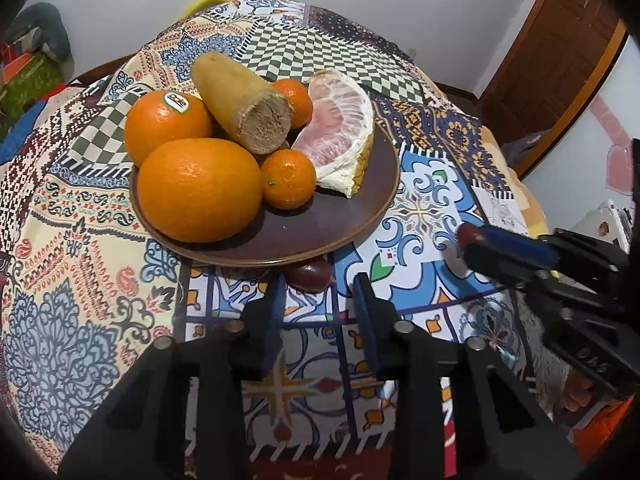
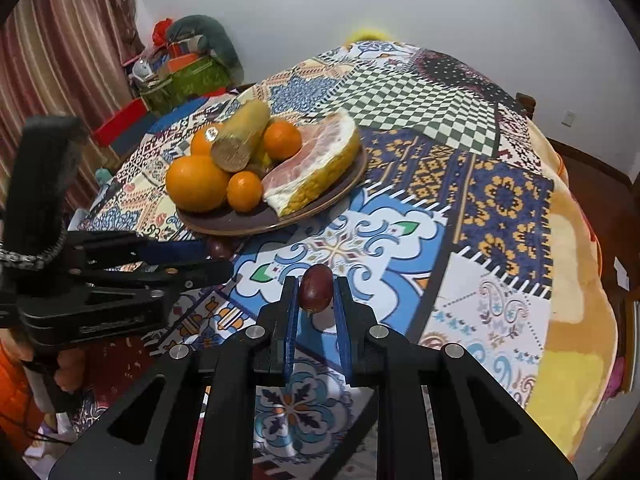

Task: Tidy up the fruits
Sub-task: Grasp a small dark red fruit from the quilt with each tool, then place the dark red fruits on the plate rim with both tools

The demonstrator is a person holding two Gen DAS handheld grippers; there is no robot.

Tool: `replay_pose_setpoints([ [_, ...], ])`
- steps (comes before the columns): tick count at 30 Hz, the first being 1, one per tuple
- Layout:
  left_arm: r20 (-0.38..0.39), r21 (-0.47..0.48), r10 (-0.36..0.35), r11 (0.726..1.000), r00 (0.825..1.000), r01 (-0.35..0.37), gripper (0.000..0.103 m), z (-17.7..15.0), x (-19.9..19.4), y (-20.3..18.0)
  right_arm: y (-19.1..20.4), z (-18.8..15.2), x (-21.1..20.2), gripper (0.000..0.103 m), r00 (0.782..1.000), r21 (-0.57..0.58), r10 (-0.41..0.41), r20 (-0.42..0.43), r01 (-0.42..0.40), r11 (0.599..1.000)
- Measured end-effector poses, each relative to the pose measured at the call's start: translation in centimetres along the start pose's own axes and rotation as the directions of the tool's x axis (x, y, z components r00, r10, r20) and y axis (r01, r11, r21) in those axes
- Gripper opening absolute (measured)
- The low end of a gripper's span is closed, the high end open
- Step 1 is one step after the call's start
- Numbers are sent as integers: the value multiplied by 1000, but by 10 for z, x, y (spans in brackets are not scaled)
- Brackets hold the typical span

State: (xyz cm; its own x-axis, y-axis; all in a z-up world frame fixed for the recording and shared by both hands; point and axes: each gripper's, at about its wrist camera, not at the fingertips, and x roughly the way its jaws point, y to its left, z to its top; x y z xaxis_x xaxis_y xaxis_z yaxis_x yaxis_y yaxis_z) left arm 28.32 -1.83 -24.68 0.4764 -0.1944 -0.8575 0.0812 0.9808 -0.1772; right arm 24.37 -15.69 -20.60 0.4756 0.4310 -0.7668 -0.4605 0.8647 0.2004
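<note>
A brown plate (image 1: 320,236) (image 2: 224,222) on the patterned cloth holds two big oranges (image 1: 198,188), two small mandarins (image 1: 288,178), a tan root piece (image 1: 244,104) and a pomelo wedge (image 1: 340,124) (image 2: 316,168). My right gripper (image 2: 316,292) is shut on a small dark red fruit (image 2: 316,294) above the cloth, right of the plate; it shows in the left wrist view (image 1: 472,240). My left gripper (image 1: 318,284) is open, just short of a second dark red fruit (image 1: 310,276) (image 2: 218,248) lying at the plate's near rim.
The patchwork tablecloth (image 1: 424,208) covers a round table. A dark wooden door (image 1: 552,60) stands at the right. Boxes and bags (image 2: 180,72) are piled by a striped curtain (image 2: 60,60) beyond the table's left side.
</note>
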Motion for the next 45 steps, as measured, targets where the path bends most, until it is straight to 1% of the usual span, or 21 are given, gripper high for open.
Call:
replay_pose_setpoints([
  [2, 11, 11, 27, 1000, 1000, -27, 25, 0, 2, -2, -1, 0, -1, 16, 1000, 1, 1, 4, -1, 1000],
  [3, 13, 15, 34, 999, 999, -35, 23, -1, 1, -2, -1, 0, -1, 16, 1000, 1, 2, 5, -2, 1000],
  [6, 11, 8, 4, 1000, 1000, -4, 23, -3, -3, 1, 1, 1, -3, 16, 1000, 0, 8, 11, -8, 1000],
  [13, 44, 17, 6, 1000, 999, -6, 22, -12, -25, 6, 11, 10, -7, 16, 999, -18, 24, 37, -23, 1000],
  [17, 92, 9, 22, 1000, 996, -23, 22, -11, -44, 10, 17, 19, -8, 16, 998, -30, 32, 57, -30, 999],
  [22, 146, -4, 14, 1000, 989, -13, 23, -4, -61, 14, 25, 31, -8, 16, 996, -46, 39, 80, -35, 998],
  [30, 152, -20, -1, 1000, 988, 4, 23, 9, -52, 17, 29, 44, 9, 16, 996, -65, 44, 74, -39, 997],
  [35, 142, -2, 10, 1000, 990, -10, 23, 9, -43, 13, 26, 45, 23, 16, 997, -48, 57, 53, -55, 997],
  [43, 132, -2, 17, 1000, 991, -17, 23, 12, -33, 13, 20, 44, 37, 16, 997, -35, 70, 11, -70, 997],
  [45, 129, 2, 19, 1000, 991, -19, 23, 11, -32, 12, 18, 44, 38, 18, 997, -28, 74, 2, -74, 997],
])
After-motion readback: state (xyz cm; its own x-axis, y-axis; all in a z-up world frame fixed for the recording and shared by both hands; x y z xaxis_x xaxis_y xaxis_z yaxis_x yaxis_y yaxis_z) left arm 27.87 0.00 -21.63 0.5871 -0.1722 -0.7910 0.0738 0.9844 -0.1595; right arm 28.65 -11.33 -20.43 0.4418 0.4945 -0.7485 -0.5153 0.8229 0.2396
